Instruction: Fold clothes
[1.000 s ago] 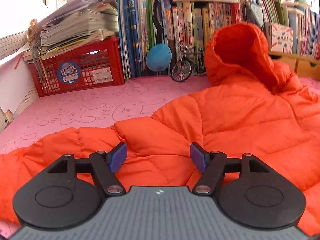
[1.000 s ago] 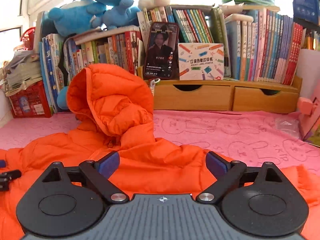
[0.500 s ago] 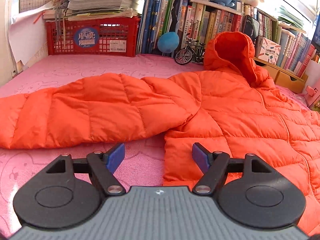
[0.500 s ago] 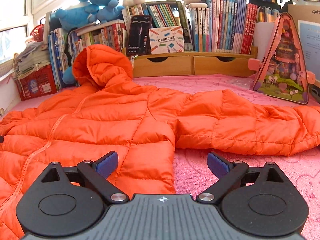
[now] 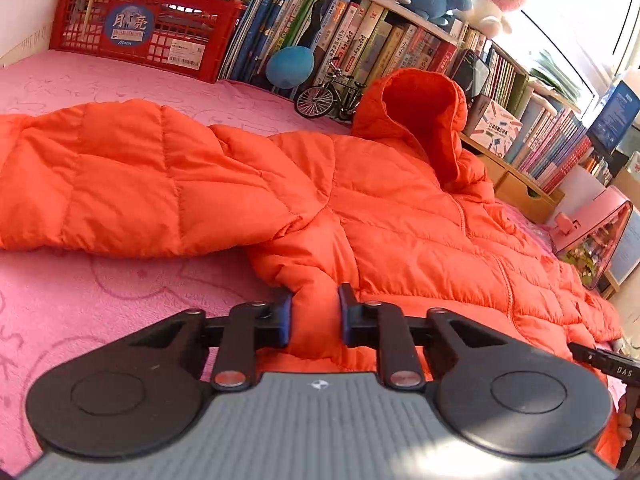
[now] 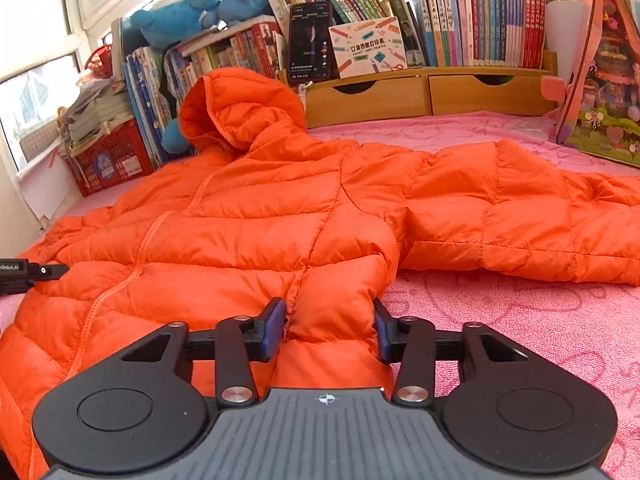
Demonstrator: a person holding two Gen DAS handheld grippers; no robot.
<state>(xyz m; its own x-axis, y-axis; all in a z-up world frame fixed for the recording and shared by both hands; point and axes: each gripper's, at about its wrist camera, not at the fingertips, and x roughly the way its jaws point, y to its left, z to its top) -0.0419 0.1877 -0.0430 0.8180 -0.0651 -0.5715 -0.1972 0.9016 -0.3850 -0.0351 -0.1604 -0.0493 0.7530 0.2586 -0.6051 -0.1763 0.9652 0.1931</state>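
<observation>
An orange hooded puffer jacket (image 5: pixel 400 216) lies spread front-up on a pink blanket (image 5: pixel 100 300), hood (image 5: pixel 420 120) towards the bookshelf, both sleeves stretched out sideways. My left gripper (image 5: pixel 315 312) is shut on a pinch of the bottom hem at the jacket's left corner, below the left sleeve (image 5: pixel 120 176). In the right wrist view the jacket (image 6: pixel 260 232) fills the middle. My right gripper (image 6: pixel 329 326) is closing on the hem's right corner, with a bunched fold of fabric pressed between its blue pads, just below the right sleeve (image 6: pixel 520 216).
Along the back stand a red crate (image 5: pixel 140 36) with papers, a row of books (image 5: pixel 360 40), a toy bicycle (image 5: pixel 328 96), wooden drawers (image 6: pixel 400 92) and plush toys (image 6: pixel 192 8). A pink toy house (image 6: pixel 600 80) stands at the right.
Both grippers pulled back from over the jacket to its bottom hem, and their jaws went from wide apart to pinching the fabric at the two corners. The left gripper also rolled.
</observation>
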